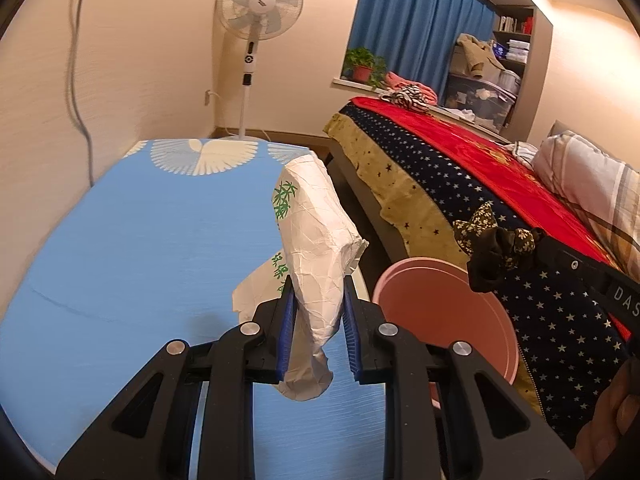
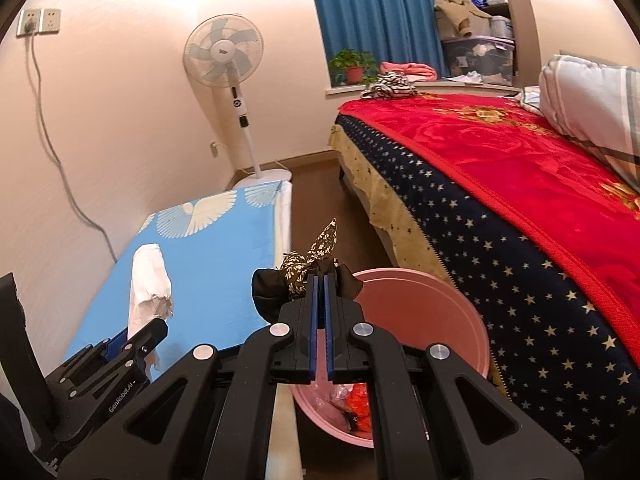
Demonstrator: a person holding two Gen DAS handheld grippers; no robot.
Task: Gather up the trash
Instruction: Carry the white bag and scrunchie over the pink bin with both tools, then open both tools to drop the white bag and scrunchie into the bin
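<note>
My left gripper [image 1: 318,292] is shut on a crumpled white paper wrapper [image 1: 316,240] with green print, held above the blue table [image 1: 140,240]. It also shows in the right wrist view [image 2: 146,288]. My right gripper [image 2: 321,280] is shut on a dark floral cloth scrap [image 2: 308,268], held over the near rim of the pink bin [image 2: 432,312]. In the left wrist view the cloth scrap [image 1: 496,244] hangs above the pink bin [image 1: 440,312]. Orange and clear trash lies in the bin's bottom.
A bed with a red blanket [image 2: 520,168] and starry navy cover stands right of the bin. A standing fan [image 2: 224,56] is in the far corner. A wall cable [image 2: 52,140] hangs left of the table.
</note>
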